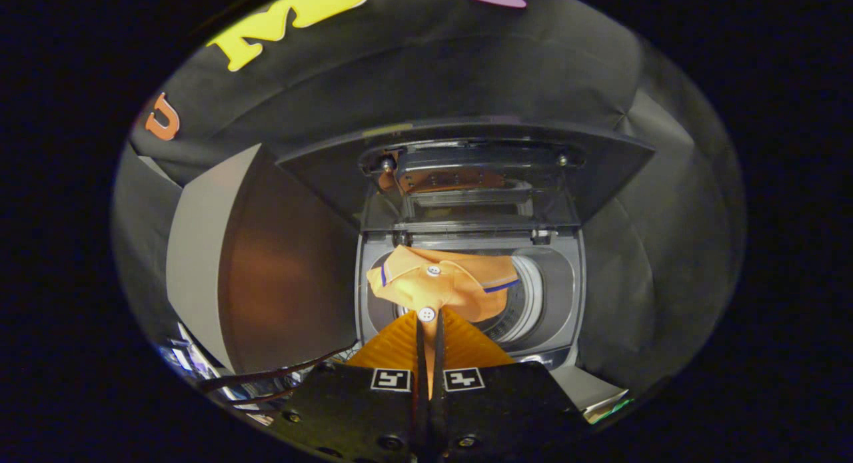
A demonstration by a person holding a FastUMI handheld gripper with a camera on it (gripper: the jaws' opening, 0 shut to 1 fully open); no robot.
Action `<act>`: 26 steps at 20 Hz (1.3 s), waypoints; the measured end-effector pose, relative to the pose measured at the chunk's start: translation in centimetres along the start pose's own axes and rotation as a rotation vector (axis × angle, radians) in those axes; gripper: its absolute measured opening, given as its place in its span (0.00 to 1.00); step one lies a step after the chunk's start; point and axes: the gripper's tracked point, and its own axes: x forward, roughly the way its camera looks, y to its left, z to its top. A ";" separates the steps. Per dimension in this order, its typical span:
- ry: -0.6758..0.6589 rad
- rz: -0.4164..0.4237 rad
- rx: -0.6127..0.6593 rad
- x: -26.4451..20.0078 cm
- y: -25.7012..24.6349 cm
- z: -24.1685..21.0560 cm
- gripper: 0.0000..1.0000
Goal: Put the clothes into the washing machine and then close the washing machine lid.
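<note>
One garment was in play: an orange shirt (441,286) with white buttons and a dark trim line, pinched between the fingers of the gripper (428,330). Jaws stood nearly closed, just a thin strip of cloth in the gap, both fingers pressing on it. The shirt hung bunched just ahead of the fingertips, over the open mouth of the washing machine (566,296), with the ribbed drum (523,303) visible behind and to the right of it. Whether the cloth was already resting on the tub rim or hanging free, I couldn't tell. The lid (466,183) stood folded up at the back, clear plastic, hinged above the opening. A grey panel (200,263) stood off to the left of the machine.

Risks from here, as I judged them:
- Grip was on a small fold near the button placket. Thin hold, so the cloth could slip out early and drop onto the front rim instead of into the drum.
- Collar and sleeve were spread wide. If released too high or too far forward, a part could drape over the tub edge and stay outside.
- Any cloth left over the rim would jam the lid when closed, or get pinched at the hinge.
- Lid stood close behind the shirt; pushing forward too far could knock it down.
</note>
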 end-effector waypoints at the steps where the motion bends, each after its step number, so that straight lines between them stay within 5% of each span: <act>1: 0.011 -0.004 -0.001 0.6 0.0 0.0 0.05; 12: 0.040 -0.109 -0.034 5.1 -2.5 1.8 0.08; 13: 0.056 -0.109 -0.029 5.2 -2.4 1.5 0.11; 17: 0.050 -0.129 -0.024 4.4 -2.2 1.3 0.93; 26: 0.036 -0.148 -0.064 0.6 -1.2 0.6 0.94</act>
